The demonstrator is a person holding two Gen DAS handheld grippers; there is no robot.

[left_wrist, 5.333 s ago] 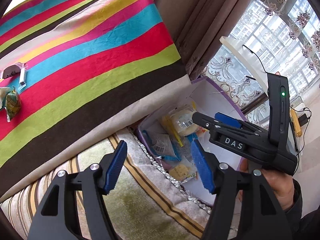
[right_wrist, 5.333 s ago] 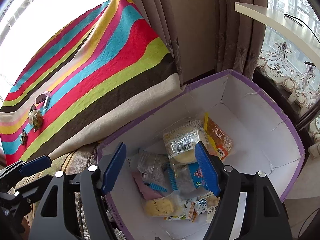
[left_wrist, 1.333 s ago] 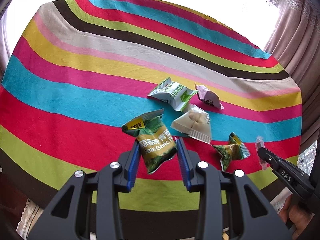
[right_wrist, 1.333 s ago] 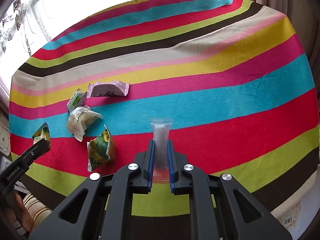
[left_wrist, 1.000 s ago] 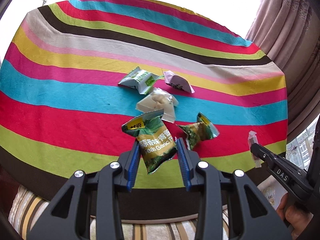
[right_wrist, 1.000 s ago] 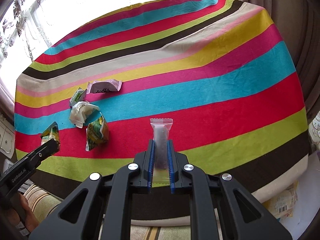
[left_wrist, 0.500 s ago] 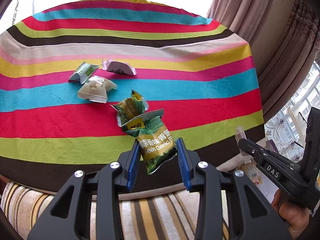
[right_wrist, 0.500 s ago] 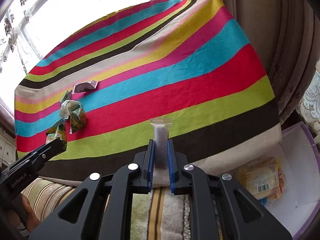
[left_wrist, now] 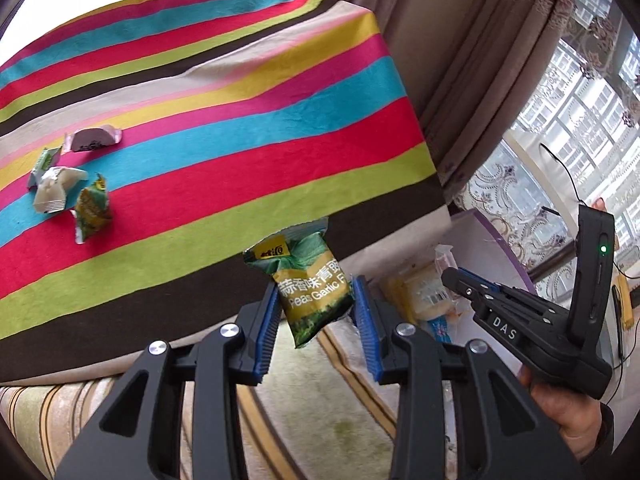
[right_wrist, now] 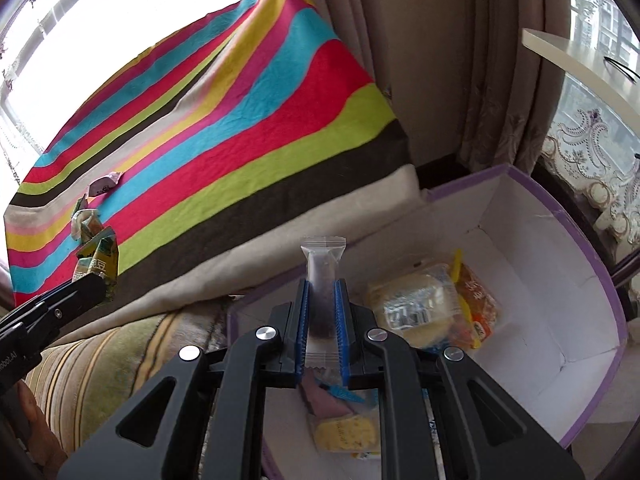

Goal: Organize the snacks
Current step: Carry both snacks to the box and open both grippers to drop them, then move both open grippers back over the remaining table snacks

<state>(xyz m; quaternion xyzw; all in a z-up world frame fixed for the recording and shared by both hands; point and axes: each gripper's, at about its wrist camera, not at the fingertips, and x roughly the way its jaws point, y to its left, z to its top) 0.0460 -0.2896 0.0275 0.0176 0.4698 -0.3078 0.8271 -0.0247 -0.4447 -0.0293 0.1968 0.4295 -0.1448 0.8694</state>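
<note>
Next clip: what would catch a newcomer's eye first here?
The bright striped tablecloth fills both views. Each gripper is shut on a snack: the left gripper holds a green garlic-peas packet, and the right gripper holds a clear wrapped bar over the purple-edged box.

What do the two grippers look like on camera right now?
Both are matte black plastic with silver screws and ribbed blue pads. The right gripper, seen from the left wrist, carries white "DAS" lettering, a green light and a bare hand with a dark cuff. The left gripper matches.
</note>
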